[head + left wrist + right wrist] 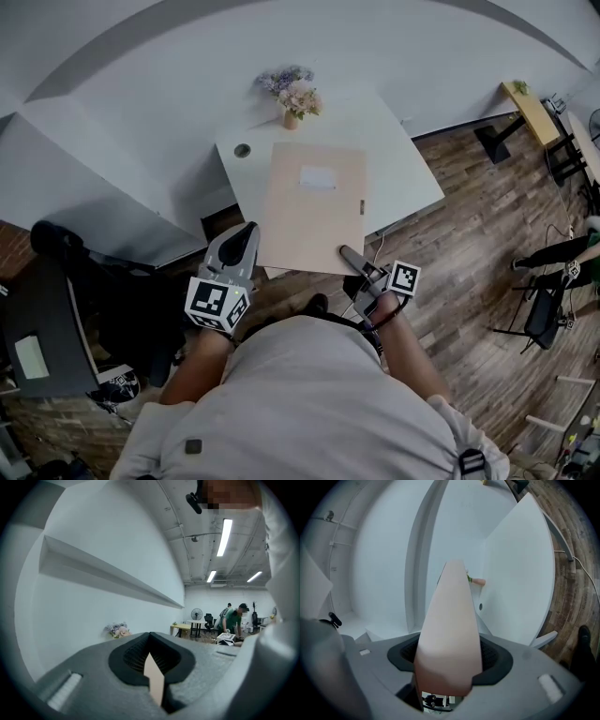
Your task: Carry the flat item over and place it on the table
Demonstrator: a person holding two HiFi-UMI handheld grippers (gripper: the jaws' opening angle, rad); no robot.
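Flower vase [292, 97], wooden floor [469, 258]

A white table [398, 155] stands on a wood-plank floor [469, 262], its far side close to a white wall. At the table's far left corner a small pot of pale flowers [292, 98] sits upright. The right gripper view shows the same pot, small, at the tabletop's far end. Near the left edge, just in front of the pot, a round hole [243, 150] is set into the top. The flat board [314, 206] covers the middle of the table; whether it rests on the top or hangs above it cannot be told from here. On the floor, a thin pale cable [380, 248] trails by the table's near right side.
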